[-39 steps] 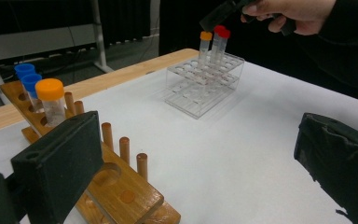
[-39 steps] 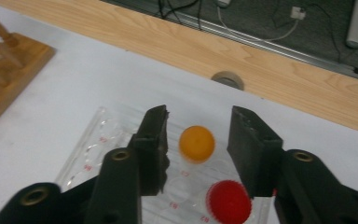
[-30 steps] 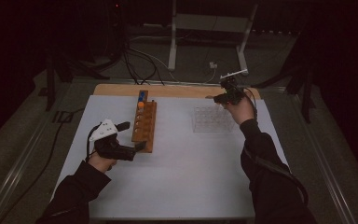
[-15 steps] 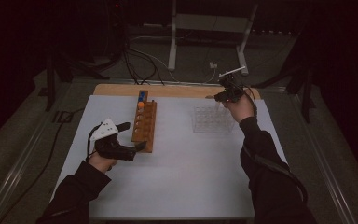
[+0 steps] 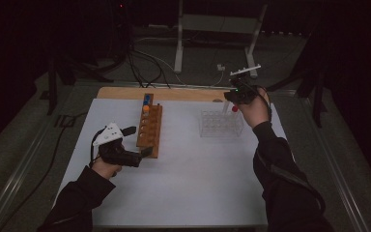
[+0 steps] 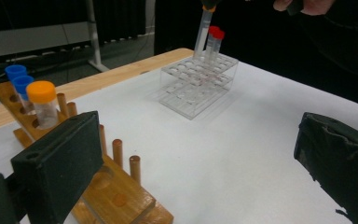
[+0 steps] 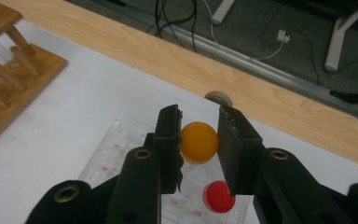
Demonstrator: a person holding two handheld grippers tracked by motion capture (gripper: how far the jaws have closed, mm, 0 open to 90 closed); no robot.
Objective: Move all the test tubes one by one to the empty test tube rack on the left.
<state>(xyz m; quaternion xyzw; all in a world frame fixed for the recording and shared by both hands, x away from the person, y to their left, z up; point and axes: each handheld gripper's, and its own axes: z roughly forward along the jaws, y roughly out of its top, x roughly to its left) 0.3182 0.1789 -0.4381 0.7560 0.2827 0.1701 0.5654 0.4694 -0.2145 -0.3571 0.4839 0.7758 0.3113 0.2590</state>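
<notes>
The right gripper [image 7: 199, 140] pinches an orange-capped clear tube [image 7: 199, 142] over the clear rack [image 5: 221, 123] at 1 o'clock. The left gripper [image 6: 200, 163] sits wide open beside the wooden rack [image 5: 149, 129]. White table sheet [image 5: 198, 179], dark room.

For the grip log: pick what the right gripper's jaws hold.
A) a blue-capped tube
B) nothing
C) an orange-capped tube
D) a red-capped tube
C: in the right gripper view, the right gripper has its jaws pressed on both sides of the orange-capped tube, above the clear rack.

Orange cap [image 7: 199, 142] between black jaws, red cap [image 7: 219, 196] below; clear rack [image 5: 221, 123]; brown wooden rack [image 5: 150, 131] with blue caps [image 6: 18, 78]; white table [image 5: 198, 179].
</notes>
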